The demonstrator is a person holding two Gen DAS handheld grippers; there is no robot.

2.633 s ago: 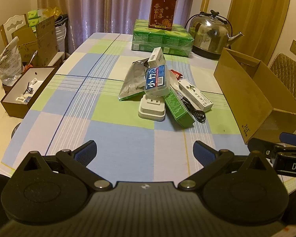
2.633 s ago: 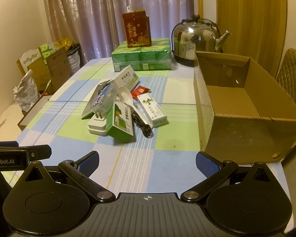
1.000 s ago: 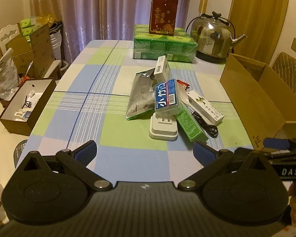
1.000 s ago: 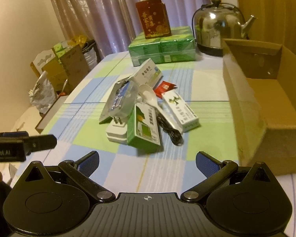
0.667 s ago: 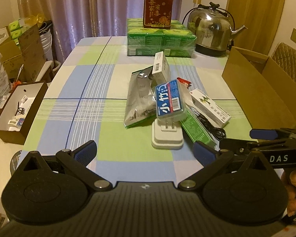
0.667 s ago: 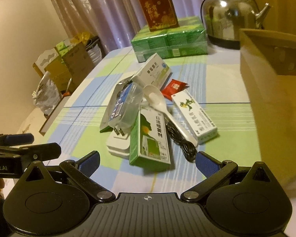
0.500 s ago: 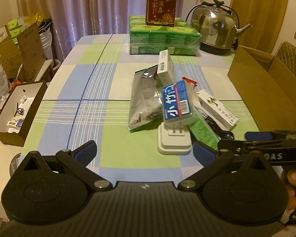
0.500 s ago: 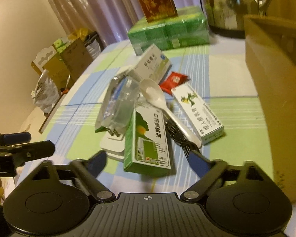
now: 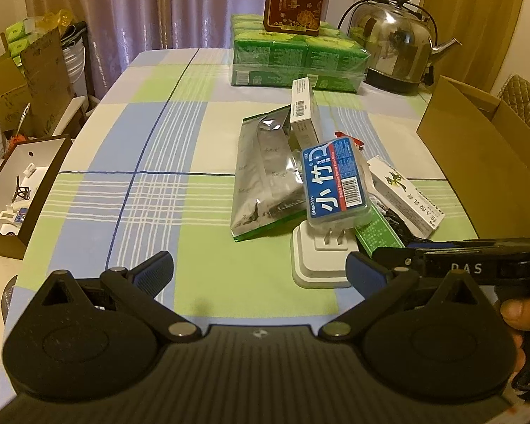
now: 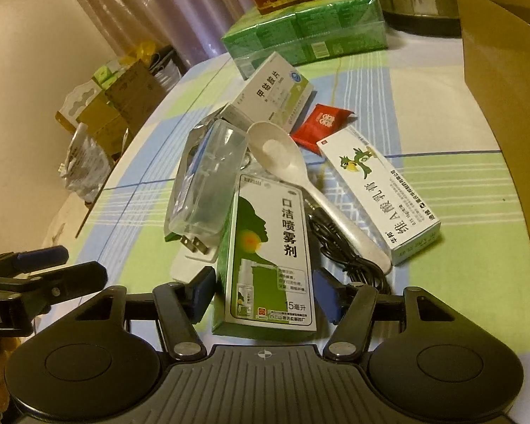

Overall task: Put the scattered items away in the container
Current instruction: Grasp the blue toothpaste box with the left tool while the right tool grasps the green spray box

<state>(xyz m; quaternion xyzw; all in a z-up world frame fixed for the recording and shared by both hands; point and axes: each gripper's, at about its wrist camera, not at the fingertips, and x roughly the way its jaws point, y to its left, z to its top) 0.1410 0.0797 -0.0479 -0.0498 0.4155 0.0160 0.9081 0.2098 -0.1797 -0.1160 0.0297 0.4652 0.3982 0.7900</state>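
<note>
Right tongs [image 10: 263,295] now straddle spray box [image 10: 268,258], contact unclear.

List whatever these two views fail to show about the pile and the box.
- Cardboard box interior: right wrist view shows only its outer wall, cut by the edge.
- Black cable: partly under the white spoon.
- White power adapter: partly under the blue-labelled plastic case, left wrist view.
</note>
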